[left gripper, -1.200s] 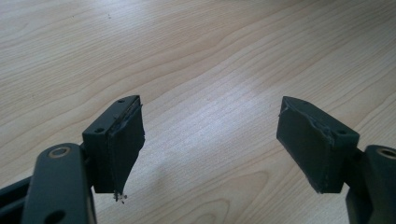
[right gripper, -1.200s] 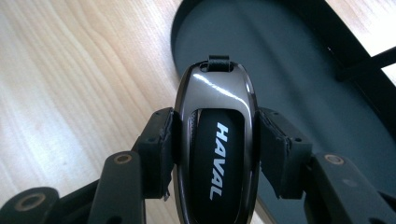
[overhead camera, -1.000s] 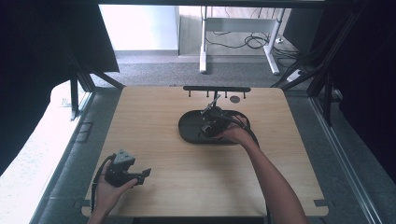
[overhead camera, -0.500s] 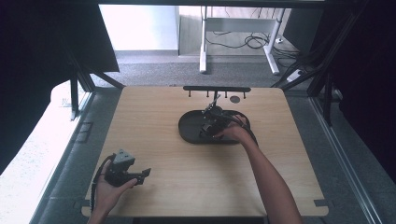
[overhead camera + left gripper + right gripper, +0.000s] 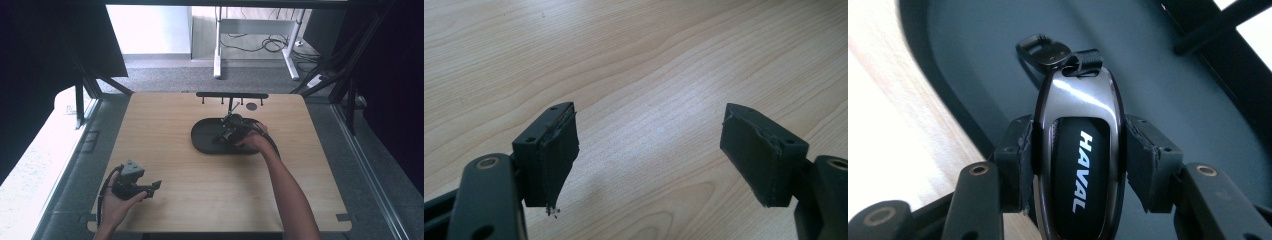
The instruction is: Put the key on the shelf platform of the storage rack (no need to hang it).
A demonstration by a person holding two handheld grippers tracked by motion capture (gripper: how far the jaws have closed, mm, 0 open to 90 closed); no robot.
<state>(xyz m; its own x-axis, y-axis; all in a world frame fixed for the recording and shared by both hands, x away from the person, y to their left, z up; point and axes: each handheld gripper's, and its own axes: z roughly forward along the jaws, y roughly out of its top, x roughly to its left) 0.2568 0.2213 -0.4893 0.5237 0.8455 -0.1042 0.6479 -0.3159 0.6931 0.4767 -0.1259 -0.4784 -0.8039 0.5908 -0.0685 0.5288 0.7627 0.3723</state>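
A glossy black car key fob (image 5: 1079, 150) marked HAVAL, with a short strap and clip (image 5: 1045, 50) at its far end, sits between the jaws of my right gripper (image 5: 1078, 155), which is shut on its sides. It hangs just over the dark oval tray (image 5: 1168, 100). From above, the right gripper (image 5: 231, 131) is over the oval tray (image 5: 202, 137) at the table's middle back. My left gripper (image 5: 150, 187) rests near the front left corner. Its jaws stand wide open over bare wood (image 5: 649, 145), nothing between them.
A black rack with several hooks (image 5: 232, 95) stands behind the tray at the table's far edge, with a small dark disc (image 5: 251, 106) beside it. The wooden tabletop (image 5: 165, 115) spreads around the tray. Floor and dark frame posts surround the table.
The right gripper has shifted very slightly over the tray, still shut on the key fob. The left hand and its gripper have not moved.
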